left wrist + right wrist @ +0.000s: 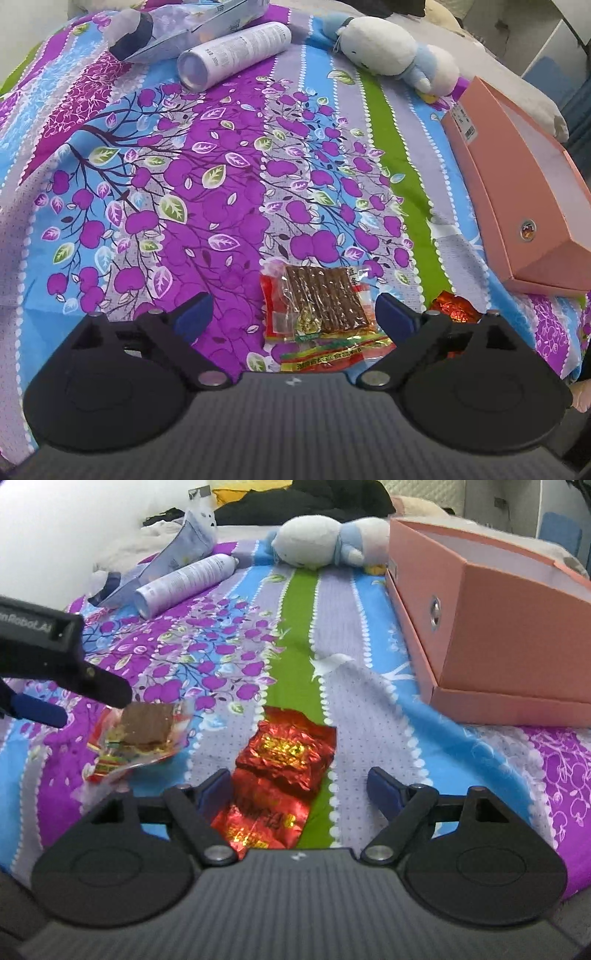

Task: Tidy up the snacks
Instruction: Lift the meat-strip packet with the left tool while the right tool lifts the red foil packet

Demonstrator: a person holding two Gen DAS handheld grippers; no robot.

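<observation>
Left wrist view: the clear snack packet [317, 314] of brown sticks, w/ red-yellow printed ends, lies flat on the flowered bedsheet [207, 192] near the bed's near edge. It is judged light, thin and crinkly; the film is prob. slippery and the sticks inside may snap if squeezed hard. A hold across a sealed printed end, or across the short width, is judged safest. The left gripper [293, 314] is seen w/ jaws wide apart, the packet between the blue pads but not pressed by either; nothing is held. It is pitched steeply down at the sheet. A bit of the red foil packets [456, 310] shows just beyond the right-hand finger. The open pink cardboard box [517, 192] sits toward the right edge of the bed, apart from the snacks. A white spray can [236, 51] and a blue-white plush toy [384, 44] lie at the far side.

Right wrist view: two red foil packets [284, 768] w/ gold print lie on the green stripe, one overlapping the other. They are judged light, soft and crumply, foil slick; a pinch across the body of one is suggested. The right gripper [295, 794] is spread open, tilted down, pads either side of the nearer packet w/o contact. The left gripper's finger hangs over the stick packet at left. The box stands at right, well apart.
</observation>
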